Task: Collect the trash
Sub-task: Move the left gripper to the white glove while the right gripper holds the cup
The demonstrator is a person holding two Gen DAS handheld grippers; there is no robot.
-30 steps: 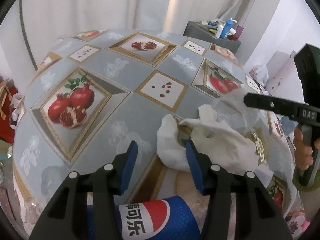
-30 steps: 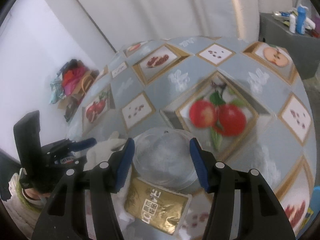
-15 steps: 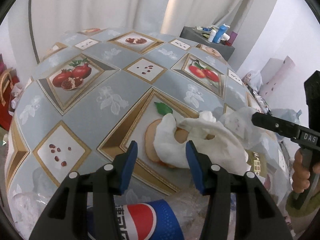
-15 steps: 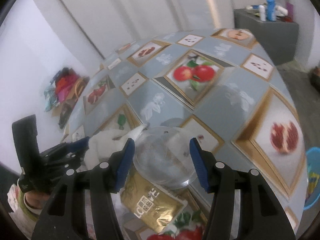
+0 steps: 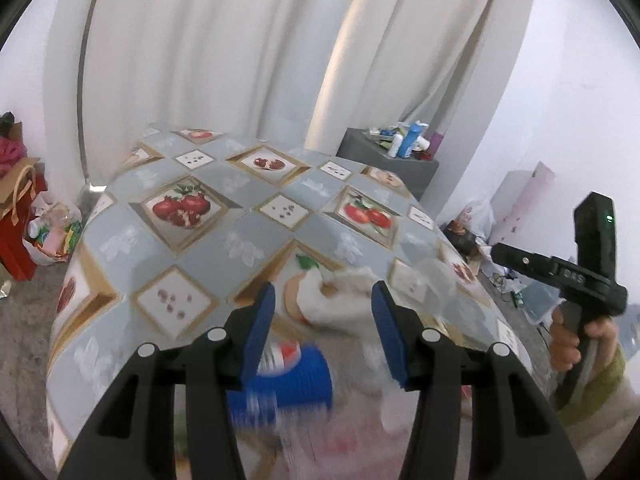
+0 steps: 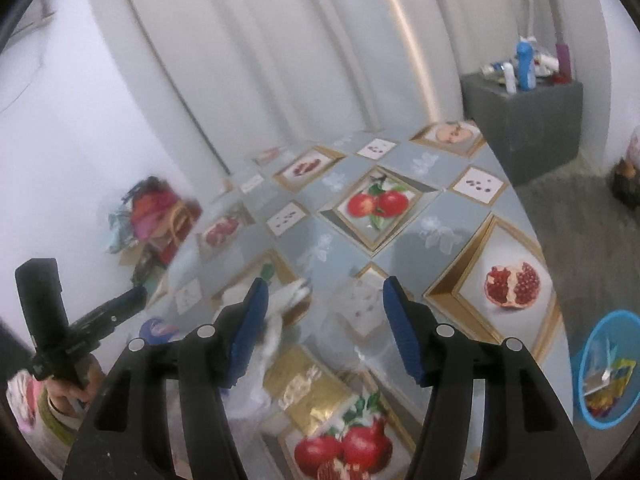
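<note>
Two tools part-open, left tool (image 5: 323, 322) and right tool (image 6: 322, 326) gripping nothing, above tissue (image 5: 340, 300), right jaws just widened

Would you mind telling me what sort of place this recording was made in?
Probably a room in a home: a table under a fruit-print cloth, white curtains behind it, a grey stand crowded with bottles, and bags of belongings on the floor.

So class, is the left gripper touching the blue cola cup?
Apart. In the left wrist view the left gripper has open jaws with nothing between its pads, and the blue cola cup lies on the table below them.
</note>
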